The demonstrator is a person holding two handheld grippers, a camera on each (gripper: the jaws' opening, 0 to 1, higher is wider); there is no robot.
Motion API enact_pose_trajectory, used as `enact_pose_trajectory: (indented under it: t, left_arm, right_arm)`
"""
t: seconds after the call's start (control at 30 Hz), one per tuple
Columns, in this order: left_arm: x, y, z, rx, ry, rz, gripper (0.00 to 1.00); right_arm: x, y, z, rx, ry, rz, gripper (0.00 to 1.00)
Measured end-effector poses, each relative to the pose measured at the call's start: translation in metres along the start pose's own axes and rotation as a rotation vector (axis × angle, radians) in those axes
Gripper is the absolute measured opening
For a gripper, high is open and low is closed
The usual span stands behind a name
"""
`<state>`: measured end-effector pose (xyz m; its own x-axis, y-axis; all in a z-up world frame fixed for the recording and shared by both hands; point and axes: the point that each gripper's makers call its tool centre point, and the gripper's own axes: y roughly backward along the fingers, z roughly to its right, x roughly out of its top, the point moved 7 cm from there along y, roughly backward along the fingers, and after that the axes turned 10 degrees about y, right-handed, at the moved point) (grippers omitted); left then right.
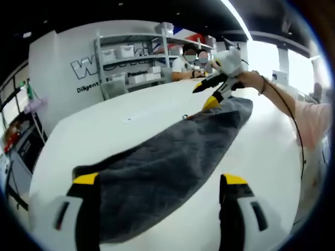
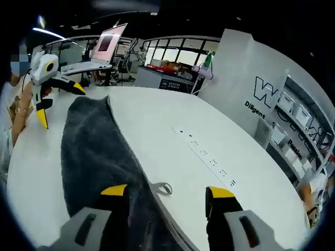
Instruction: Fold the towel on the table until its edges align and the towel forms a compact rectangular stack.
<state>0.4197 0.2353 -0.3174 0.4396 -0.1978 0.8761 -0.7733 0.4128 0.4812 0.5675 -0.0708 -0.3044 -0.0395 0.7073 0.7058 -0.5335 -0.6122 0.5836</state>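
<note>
- The towel (image 1: 172, 157), dark grey and folded into a long narrow strip, lies flat on the white desk (image 1: 115, 125); in the left gripper view it runs from the lower left of the frame up to the upper right.
- The left gripper (image 1: 159, 183) rises from the bottom of that view with its yellow-tipped jaws spread wide apart. The near end of the towel lies between them, and the left jaw overlaps the towel's edge; whether it touches the cloth cannot be told.
- At the upper right of the same view, the right gripper (image 1: 209, 94) sits at the far end of the towel, held by a hand (image 1: 250, 79). Its jaws stand apart, the lower yellow tip right at the towel's end.
- In the right gripper view the towel (image 2: 94, 151) stretches from the bottom centre up to the upper left, with a small hanging loop (image 2: 162, 188) on its edge near the bottom.
- The right gripper (image 2: 165, 192) has its jaws wide apart here too, the left one over the towel, the right one over bare desk (image 2: 220, 130).
- The left gripper (image 2: 60, 104) appears at the upper left, jaws parted, at the towel's far end.
- Shelving with white bins (image 1: 128, 57) stands against a lettered white wall (image 1: 63, 68) at the upper left of the left gripper view.
</note>
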Motion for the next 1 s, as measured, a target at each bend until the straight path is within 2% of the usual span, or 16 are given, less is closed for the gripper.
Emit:
enact_pose_trajectory:
  t: [0.13, 0.27, 0.4, 0.63, 1.0]
  left_arm:
    - [0.0, 0.0, 0.001, -0.002, 0.0, -0.001, 0.99]
    - [-0.001, -0.001, 0.002, -0.007, -0.002, -0.001, 0.99]
    - [-0.001, -0.001, 0.002, -0.009, -0.004, -0.005, 0.99]
    - [-0.002, -0.002, 0.002, -0.007, -0.011, -0.011, 0.99]
    - [-0.004, -0.002, 0.001, -0.01, -0.015, -0.019, 0.99]
  right_arm:
    - [-0.005, 0.015, 0.0, 0.013, -0.029, 0.008, 0.67]
    - [-0.01, 0.033, 0.002, -0.006, -0.048, 0.018, 0.71]
    - [-0.017, 0.044, 0.0, -0.001, -0.059, 0.006, 0.76]
    - [-0.038, 0.071, -0.018, 0.028, -0.117, 0.04, 0.82]
    - [-0.065, 0.107, -0.028, -0.008, -0.15, 0.069, 0.89]
